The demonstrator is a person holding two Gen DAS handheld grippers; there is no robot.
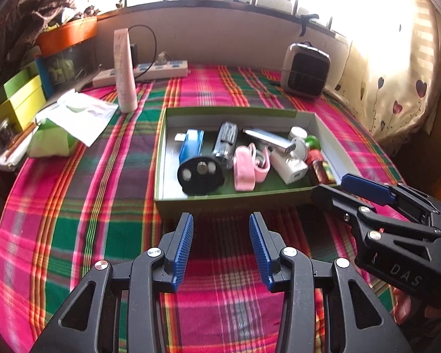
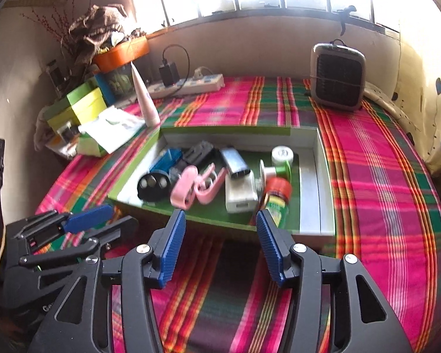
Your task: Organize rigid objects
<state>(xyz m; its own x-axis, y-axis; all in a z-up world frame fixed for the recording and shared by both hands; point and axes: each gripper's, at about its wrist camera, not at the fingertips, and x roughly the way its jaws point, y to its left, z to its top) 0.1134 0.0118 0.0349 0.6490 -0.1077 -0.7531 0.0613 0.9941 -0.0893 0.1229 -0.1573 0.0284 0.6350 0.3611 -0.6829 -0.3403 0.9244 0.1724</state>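
Observation:
A shallow green box (image 1: 229,111) (image 2: 226,131) lies on the plaid cloth and holds several rigid items. Among them are a blue torch with a black round head (image 1: 198,175) (image 2: 154,186), a pink clip (image 1: 245,170) (image 2: 188,191), a white charger (image 1: 289,169) (image 2: 239,194) and a red-capped spice bottle (image 1: 319,166) (image 2: 276,197). My left gripper (image 1: 220,217) (image 2: 114,214) hovers open just short of the box's near wall, with nothing between its blue pads. My right gripper (image 2: 220,213) (image 1: 332,185) stands open at the box's near right corner, also with nothing in it.
A white tube (image 1: 125,70) (image 2: 144,100) stands behind the box on the left, in front of a power strip (image 1: 150,72). A small grey heater (image 1: 305,70) (image 2: 336,78) sits at the back right. A tissue pack (image 1: 64,123) and stacked green boxes (image 1: 23,100) crowd the left edge.

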